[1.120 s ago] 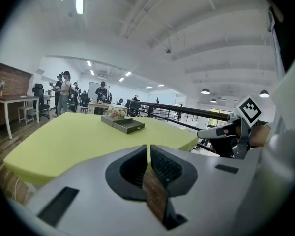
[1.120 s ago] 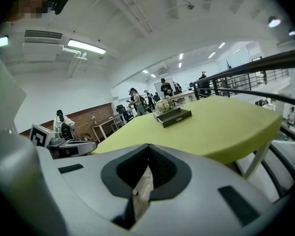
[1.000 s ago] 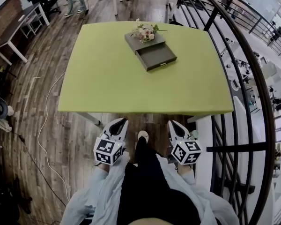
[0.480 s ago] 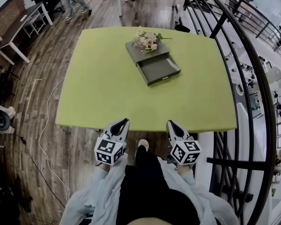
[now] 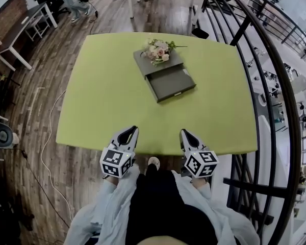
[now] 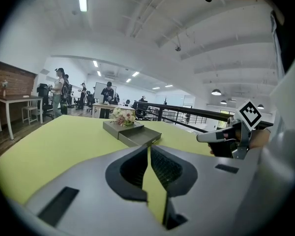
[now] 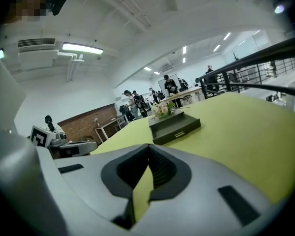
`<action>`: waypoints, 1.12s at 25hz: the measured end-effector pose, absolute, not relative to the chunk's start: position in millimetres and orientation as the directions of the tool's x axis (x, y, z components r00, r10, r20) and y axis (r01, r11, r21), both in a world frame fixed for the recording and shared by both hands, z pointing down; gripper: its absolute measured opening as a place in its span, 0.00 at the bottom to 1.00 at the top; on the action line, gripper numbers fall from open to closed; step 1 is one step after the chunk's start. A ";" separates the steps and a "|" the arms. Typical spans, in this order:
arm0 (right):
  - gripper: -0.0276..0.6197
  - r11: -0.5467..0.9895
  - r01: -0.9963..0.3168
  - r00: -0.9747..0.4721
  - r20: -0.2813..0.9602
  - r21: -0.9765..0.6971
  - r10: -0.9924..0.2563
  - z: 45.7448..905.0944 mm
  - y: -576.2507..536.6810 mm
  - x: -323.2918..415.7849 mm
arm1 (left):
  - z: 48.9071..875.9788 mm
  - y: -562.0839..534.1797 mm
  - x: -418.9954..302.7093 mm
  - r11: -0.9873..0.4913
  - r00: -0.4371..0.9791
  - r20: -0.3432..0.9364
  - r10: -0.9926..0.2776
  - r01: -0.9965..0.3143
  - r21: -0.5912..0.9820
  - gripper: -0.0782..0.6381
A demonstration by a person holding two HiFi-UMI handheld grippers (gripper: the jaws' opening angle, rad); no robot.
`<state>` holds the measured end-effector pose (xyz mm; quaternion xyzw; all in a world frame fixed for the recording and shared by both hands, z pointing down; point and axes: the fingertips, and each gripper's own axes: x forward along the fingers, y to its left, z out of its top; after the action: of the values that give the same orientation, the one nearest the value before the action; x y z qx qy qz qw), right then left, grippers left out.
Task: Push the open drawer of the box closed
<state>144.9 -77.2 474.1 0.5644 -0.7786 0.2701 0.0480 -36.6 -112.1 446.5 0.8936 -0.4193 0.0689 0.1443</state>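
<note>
Head view, and both tools sit right at the near edge of the table [image 5: 102, 101], at 6 o'clock. The left gripper [image 5: 133, 130] has its jaws pinched together with nothing between them; the right gripper [image 5: 184, 132] is the same, tips meeting and empty. Each carries its checkered marker cube behind the pale, tapered nose.

Ahead lies a wide run of bare tabletop, a flat, matte lime-green surface with straight edges and squared corners. Up at 12 o'clock, well apart from both tools, rests the box [image 5: 153, 64], a low grey slab with sharp corners. Its drawer [image 5: 171, 82] stands pulled out toward 5 o'clock, a shallow grey tray with a small pale handle strip on its front face. A bunch of pink and cream flowers [image 5: 157, 50] lies on the box's lid.

Off at 3 o'clock a dark metal railing [image 5: 268, 91] curves close along the table's right edge, so room is tight there. At 9 o'clock the wood-plank floor [image 5: 35, 131] is open, with a thin cable trailing across it.
</note>
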 end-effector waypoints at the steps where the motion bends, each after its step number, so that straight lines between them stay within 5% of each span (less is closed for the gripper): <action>1: 0.05 0.217 -0.905 -0.358 0.378 -0.367 -0.854 475.1 -81.0 147.0 | 446.8 -116.0 -34.2 -0.608 0.640 0.242 -0.730 -0.769 0.198 0.15; 16: 0.05 0.156 -0.867 -0.358 0.376 -0.473 -0.855 486.9 -92.8 157.7 | 462.4 -122.0 -38.3 -0.601 0.621 0.283 -0.731 -0.782 0.163 0.15; 21: 0.06 0.119 -0.766 -0.403 0.328 -0.632 -0.855 493.1 -98.0 156.1 | 469.6 -125.5 -31.9 -0.610 0.629 0.294 -0.720 -0.775 0.164 0.15; 28: 0.40 0.080 -0.346 -0.456 0.093 -0.935 -0.885 473.5 -123.1 163.3 | 469.5 -138.3 -21.4 -0.634 0.653 0.308 -0.692 -0.754 0.174 0.15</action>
<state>163.3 -123.1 473.5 0.4491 -0.6853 0.5083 -0.2654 -21.4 -138.3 469.5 0.8974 -0.4028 0.1067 0.1447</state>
